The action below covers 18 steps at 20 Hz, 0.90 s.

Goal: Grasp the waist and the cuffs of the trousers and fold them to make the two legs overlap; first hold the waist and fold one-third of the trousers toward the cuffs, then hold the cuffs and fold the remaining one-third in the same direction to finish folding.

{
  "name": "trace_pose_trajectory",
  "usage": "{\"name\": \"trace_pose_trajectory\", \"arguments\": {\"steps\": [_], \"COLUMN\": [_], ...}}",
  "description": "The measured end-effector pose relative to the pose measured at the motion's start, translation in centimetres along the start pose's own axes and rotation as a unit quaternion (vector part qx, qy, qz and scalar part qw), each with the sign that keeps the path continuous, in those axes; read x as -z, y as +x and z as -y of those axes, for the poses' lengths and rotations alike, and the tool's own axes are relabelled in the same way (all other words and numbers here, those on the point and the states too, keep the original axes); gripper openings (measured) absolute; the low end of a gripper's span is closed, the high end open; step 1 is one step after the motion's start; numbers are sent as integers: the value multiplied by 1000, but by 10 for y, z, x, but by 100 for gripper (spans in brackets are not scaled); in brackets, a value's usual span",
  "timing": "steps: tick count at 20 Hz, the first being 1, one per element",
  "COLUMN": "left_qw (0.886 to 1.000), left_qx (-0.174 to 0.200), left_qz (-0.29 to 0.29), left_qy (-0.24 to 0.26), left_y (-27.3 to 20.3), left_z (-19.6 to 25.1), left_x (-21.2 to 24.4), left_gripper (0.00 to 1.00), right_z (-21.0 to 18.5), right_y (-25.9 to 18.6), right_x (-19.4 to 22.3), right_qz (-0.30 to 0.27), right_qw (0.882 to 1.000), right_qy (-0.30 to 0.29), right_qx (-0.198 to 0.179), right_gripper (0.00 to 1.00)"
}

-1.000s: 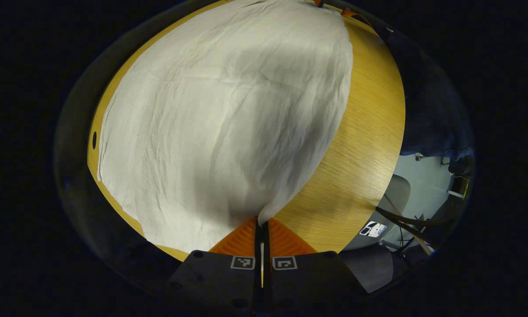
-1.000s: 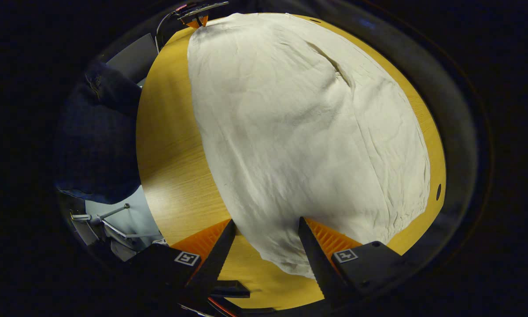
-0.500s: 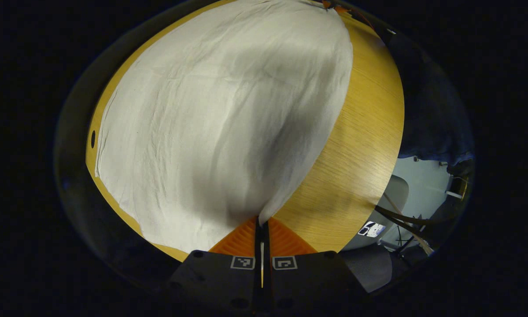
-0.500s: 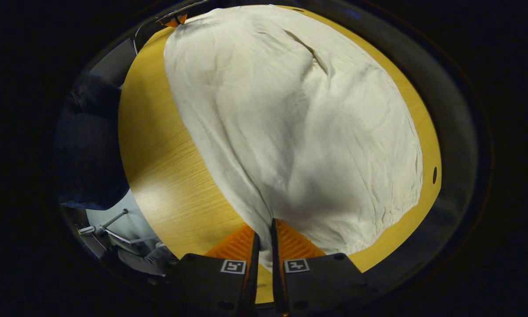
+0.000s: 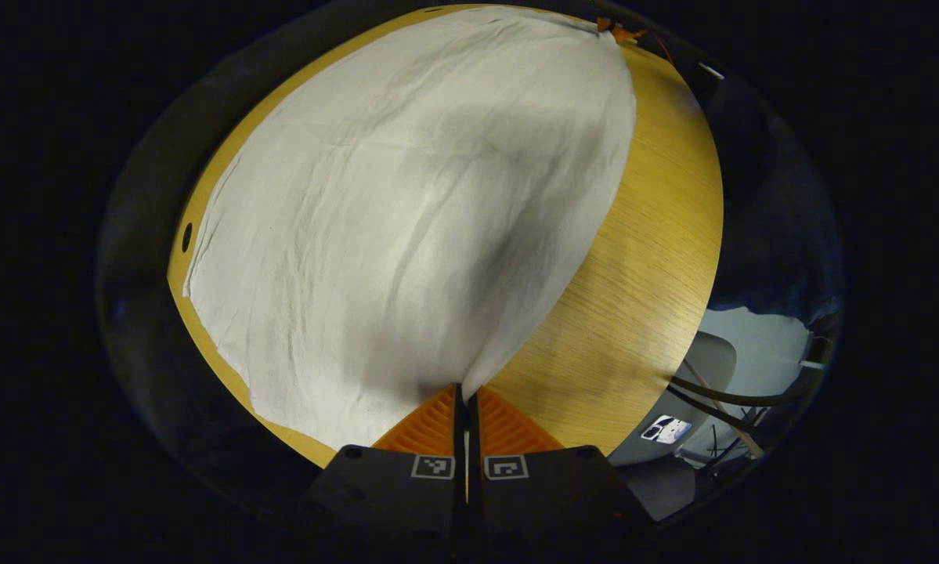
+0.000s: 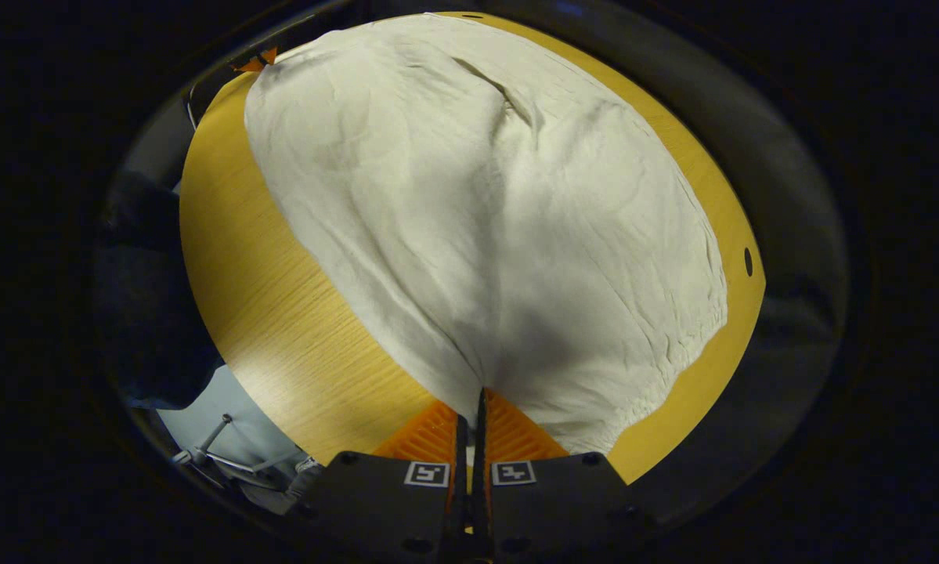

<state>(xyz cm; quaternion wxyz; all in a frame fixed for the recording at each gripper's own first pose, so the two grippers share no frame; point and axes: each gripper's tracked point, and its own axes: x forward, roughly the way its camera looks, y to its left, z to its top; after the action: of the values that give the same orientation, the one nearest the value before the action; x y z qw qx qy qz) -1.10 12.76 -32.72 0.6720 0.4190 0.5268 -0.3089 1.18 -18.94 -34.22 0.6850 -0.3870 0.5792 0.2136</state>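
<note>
Two tongs pinch the wide, creased, off-white cloth trousers [image 5: 406,235] that lie spread over the yellow wooden surface [image 5: 641,298]. The left tongs [image 5: 466,392] squeeze one near edge. The right tongs [image 6: 477,395] squeeze another near edge, lifting it up a little.

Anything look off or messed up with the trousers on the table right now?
Nothing stands out. The trousers lie spread on the table, only lightly creased, and the left gripper and right gripper each pinch an edge of the cloth.
</note>
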Motion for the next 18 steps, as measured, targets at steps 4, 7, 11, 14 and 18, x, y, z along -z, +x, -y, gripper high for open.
{"name": "trace_pose_trajectory", "arguments": {"steps": [4, 7, 11, 14, 18], "left_qw": [988, 958, 895, 854, 805], "left_qx": [-43, -78, -127, -154, -193], "left_qz": [82, 160, 258, 314, 367], "left_qy": [-122, -226, -340, -386, -424], "left_y": [2, -6, -30, -55, -94], "left_z": [-2, -12, -48, -87, -155], "left_x": [-8, -26, -54, -86, -130], "left_gripper": [0, 0, 0, 0, 0], "right_z": [5, 11, 24, 41, 66], "right_y": [-16, -33, -48, -62, -77], "right_x": [-10, -21, -38, -59, -85], "right_qz": [42, 79, 133, 177, 227], "right_qw": [995, 981, 948, 917, 880], "right_qy": [81, 163, 268, 330, 384], "right_qx": [42, 72, 107, 138, 165], "right_gripper": [6, 6, 6, 6, 5]}}
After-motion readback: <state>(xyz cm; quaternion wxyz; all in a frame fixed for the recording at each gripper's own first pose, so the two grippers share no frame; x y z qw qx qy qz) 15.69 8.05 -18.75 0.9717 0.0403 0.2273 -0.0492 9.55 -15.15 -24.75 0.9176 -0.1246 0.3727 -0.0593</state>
